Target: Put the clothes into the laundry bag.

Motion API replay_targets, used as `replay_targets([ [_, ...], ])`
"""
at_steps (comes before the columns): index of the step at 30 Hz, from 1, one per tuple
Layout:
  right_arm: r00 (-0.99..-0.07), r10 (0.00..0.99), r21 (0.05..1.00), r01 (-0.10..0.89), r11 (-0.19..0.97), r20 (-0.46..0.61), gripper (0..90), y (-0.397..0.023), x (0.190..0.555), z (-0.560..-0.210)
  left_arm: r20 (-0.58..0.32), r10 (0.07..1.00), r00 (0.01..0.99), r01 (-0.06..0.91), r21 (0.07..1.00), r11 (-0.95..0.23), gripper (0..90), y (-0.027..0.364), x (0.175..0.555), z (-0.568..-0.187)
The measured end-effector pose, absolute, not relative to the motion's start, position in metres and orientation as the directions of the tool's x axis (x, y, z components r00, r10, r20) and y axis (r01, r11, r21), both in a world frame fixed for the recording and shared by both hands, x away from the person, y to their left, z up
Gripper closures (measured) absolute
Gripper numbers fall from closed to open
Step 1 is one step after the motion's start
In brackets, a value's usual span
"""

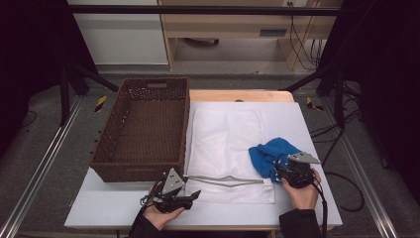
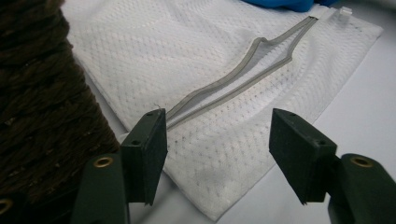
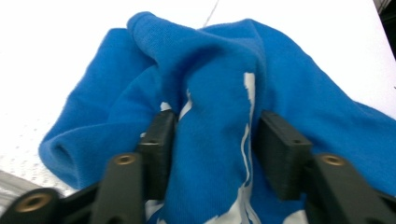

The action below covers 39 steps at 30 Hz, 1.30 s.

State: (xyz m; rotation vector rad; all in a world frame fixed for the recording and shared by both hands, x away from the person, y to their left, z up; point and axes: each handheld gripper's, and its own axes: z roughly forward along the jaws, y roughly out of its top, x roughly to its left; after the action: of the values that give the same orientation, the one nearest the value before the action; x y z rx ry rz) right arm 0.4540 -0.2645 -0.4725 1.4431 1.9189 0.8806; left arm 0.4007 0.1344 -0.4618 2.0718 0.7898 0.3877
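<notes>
The blue garment (image 1: 270, 151) is bunched in a soft heap straight ahead of the right gripper (image 1: 279, 164), and a raised fold of it is straddled by the half-open jaws. Cloth is seen against both pads in the right gripper view, but whether it is actually pinched cannot be told. Light, limp knit is to be expected here: no stiffness, nothing fragile, plenty of drape. It will sag and trail if lifted by one edge. A better hold is judged to be a thick gathered fold near the middle of the heap, where several layers can be caught at once. No clear long axis is offered by the crumpled garment. It is merely spread a little wider across the jaws than along them, and white print is shown on the fold nearest the gripper.

The left gripper (image 2: 217, 126) is held open and empty. Its jaws are poised over the near corner of the white mesh bag (image 1: 223, 139), and the wicker basket (image 1: 133, 171) lies just off its left jaw. The zip opening (image 2: 243, 74) runs away from this gripper towards the garment, gaping slightly. The bag's long axis is laid away from both grippers across the table (image 1: 297, 119). The mesh is thin and slippery, best taken by the zip's taped edge
</notes>
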Motion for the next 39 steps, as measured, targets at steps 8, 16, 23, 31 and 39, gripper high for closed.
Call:
replay_targets([
  [8,-0.231,0.972,0.853,0.498,0.155,-0.042,29.4,-0.269,0.441,-0.445,-0.026,0.664,0.748,0.402,0.813,-0.421,50.0,0.125,0.403,-0.461],
  [16,-0.367,0.93,0.898,0.413,0.152,0.011,34.4,-0.245,0.424,-0.416,-0.018,0.655,0.756,0.409,0.794,-0.451,69.5,0.109,0.407,-0.468],
  [23,-0.494,0.869,0.869,0.445,0.215,0.039,39.2,-0.205,0.429,-0.43,0.002,0.643,0.766,0.402,0.779,-0.481,82.7,0.099,0.409,-0.476],
  [31,-0.554,0.831,0.828,0.488,0.276,0.049,42.0,-0.176,0.434,-0.454,0.002,0.63,0.776,0.403,0.767,-0.499,89.8,0.098,0.408,-0.483],
  [39,-0.569,0.819,0.81,0.514,0.283,0.075,45.6,-0.171,0.437,-0.469,-0.003,0.626,0.78,0.402,0.769,-0.497,89.7,0.097,0.408,-0.487],
])
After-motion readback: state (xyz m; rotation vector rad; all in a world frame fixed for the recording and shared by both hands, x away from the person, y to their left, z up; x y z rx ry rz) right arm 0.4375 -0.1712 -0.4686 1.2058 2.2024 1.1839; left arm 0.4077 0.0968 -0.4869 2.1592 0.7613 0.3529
